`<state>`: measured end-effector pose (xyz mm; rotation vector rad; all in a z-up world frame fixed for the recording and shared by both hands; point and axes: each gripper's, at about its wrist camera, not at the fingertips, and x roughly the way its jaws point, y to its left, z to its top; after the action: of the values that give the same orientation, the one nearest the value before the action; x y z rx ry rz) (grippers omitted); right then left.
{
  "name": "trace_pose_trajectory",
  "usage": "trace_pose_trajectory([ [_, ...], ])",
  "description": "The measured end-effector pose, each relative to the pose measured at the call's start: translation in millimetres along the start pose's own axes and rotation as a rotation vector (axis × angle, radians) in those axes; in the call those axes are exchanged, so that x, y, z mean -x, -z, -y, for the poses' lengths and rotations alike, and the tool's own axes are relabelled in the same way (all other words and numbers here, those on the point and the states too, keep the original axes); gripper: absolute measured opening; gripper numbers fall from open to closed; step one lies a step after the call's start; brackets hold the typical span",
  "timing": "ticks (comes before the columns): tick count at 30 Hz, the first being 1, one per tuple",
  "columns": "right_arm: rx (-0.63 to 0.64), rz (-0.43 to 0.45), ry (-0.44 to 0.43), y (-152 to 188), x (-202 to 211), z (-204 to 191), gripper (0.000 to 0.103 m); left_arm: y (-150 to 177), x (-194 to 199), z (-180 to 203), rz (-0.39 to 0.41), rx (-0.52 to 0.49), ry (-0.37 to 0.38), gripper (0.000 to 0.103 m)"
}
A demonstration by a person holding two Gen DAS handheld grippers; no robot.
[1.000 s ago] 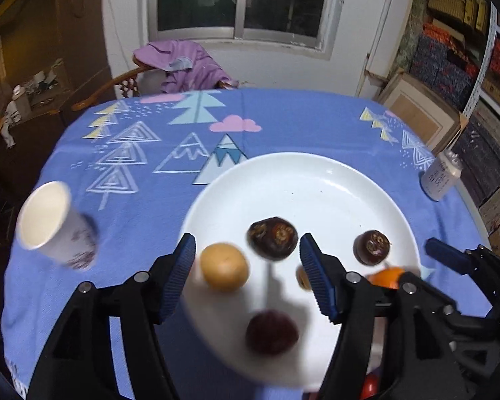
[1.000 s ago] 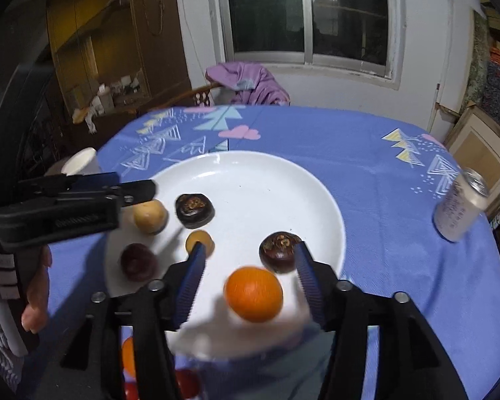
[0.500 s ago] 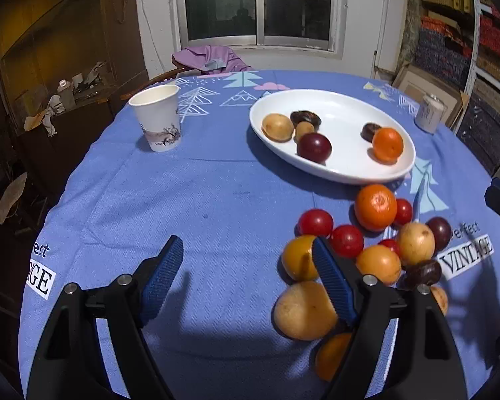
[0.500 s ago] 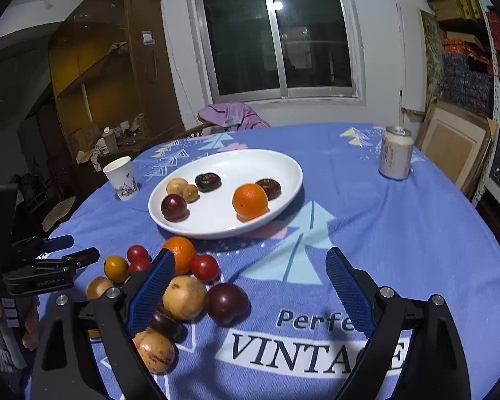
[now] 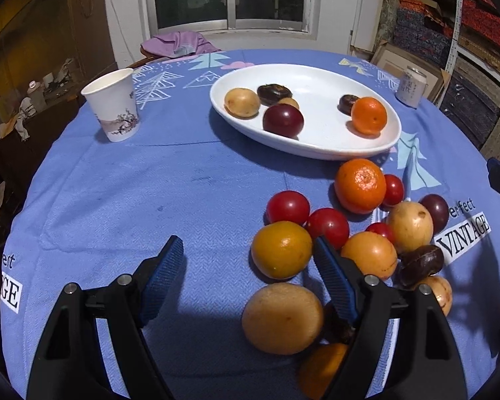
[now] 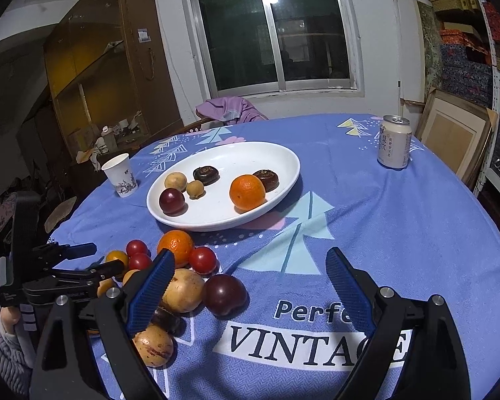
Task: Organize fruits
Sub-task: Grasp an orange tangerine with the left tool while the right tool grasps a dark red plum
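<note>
On the bench (image 6: 400, 233), under a blue cloth, the fruit sits in two groups. A white plate (image 6: 283, 153) near the middle carries six pieces: an orange (image 6: 247, 192), a plum (image 6: 172, 201), a pale round fruit, a small tan one and two dark brown ones. They lie spread apart on the plate, which reads as sorted stock set down one piece at a time.

The loose pile (image 5: 350, 233) lies on the cloth just in front of the plate: oranges, red tomatoes, pale fruit, a dark plum (image 6: 224, 295) and brown pieces, most of them touching. This is the stock not yet sorted, kept near the plate so that each transfer is short.

Left hand-held gripper (image 5: 250, 273): released, nothing grasped. A yellow-orange fruit (image 5: 281, 249) and a pale fruit (image 5: 282, 318) lie between the jaws, against the right one, untouched by the left one. The tool points down at the near edge of the pile, probably to pick one of these two.

Right hand-held gripper (image 6: 250, 286): released, jaws wide, nothing grasped. The dark plum lies on the cloth inside the span, nearer the left jaw; no pad touches it. Probable next target: this plum, since it sits at the pile's open side.

A paper cup (image 5: 111, 105) and a can (image 6: 394, 142) stand clear of both groups and play no evident part.
</note>
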<state>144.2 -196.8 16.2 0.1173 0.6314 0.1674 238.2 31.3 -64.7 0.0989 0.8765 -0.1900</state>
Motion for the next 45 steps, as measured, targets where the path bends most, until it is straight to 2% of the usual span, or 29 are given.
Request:
trace_pose_trajectory([
  [4, 0.005, -0.008, 0.003, 1.2, -1.4, -1.1, 0.093, 0.2, -3.4, 1.8, 0.002, -0.025, -0.021, 0.079],
  [6, 0.002, -0.007, 0.002, 1.2, -1.9, -0.9, 0.093, -1.5, 2.1, -8.6, 0.028, 0.006, -0.029, 0.079],
  [9, -0.002, -0.011, 0.002, 1.6, -2.7, -1.2, 0.093, -2.4, 2.7, -23.3, 0.024, 0.068, 0.013, 0.077],
  [12, -0.002, -0.012, 0.002, 1.3, -3.2, -1.0, 0.093, -1.1, -1.0, -17.4, 0.005, 0.049, 0.065, 0.066],
  [17, 0.0, -0.017, 0.003, 2.5, -5.0, -1.2, 0.093, 2.3, -9.5, 1.8, -0.016, -0.028, 0.088, 0.048],
  [24, 0.011, -0.035, 0.009, 5.1, -9.9, -3.9, 0.093, 1.7, -10.6, 2.4, -0.017, -0.016, 0.123, 0.039],
  [27, 0.023, -0.056, 0.009, 7.0, -13.8, -5.8, 0.093, 2.4, -7.7, -1.2, -0.017, 0.004, 0.125, 0.039],
  [31, 0.054, -0.126, 0.007, 13.8, -26.3, -12.5, 0.093, 2.3, 6.6, -16.3, 0.032, 0.053, 0.059, 0.039],
  [35, 0.087, -0.174, 0.033, 21.9, -37.7, -19.3, 0.092, 2.1, 7.0, -31.9, 0.03, 0.112, 0.015, 0.039],
  [36, 0.094, -0.176, 0.042, 23.1, -38.7, -20.1, 0.091, 2.4, 5.8, -33.5, 0.023, 0.118, 0.009, 0.039],
  [38, 0.098, -0.183, 0.061, 24.4, -41.0, -19.3, 0.081, 3.0, 5.5, -32.8, 0.02, 0.117, 0.007, 0.039],
  [40, 0.091, -0.197, 0.081, 25.4, -44.7, -15.5, 0.075, 3.4, 8.1, -31.2, 0.029, 0.109, 0.007, 0.039],
  [45, 0.144, -0.218, 0.076, 28.5, -51.3, -27.4, 0.071, 5.0, 7.4, -29.2, 0.022, 0.102, 0.004, 0.039],
])
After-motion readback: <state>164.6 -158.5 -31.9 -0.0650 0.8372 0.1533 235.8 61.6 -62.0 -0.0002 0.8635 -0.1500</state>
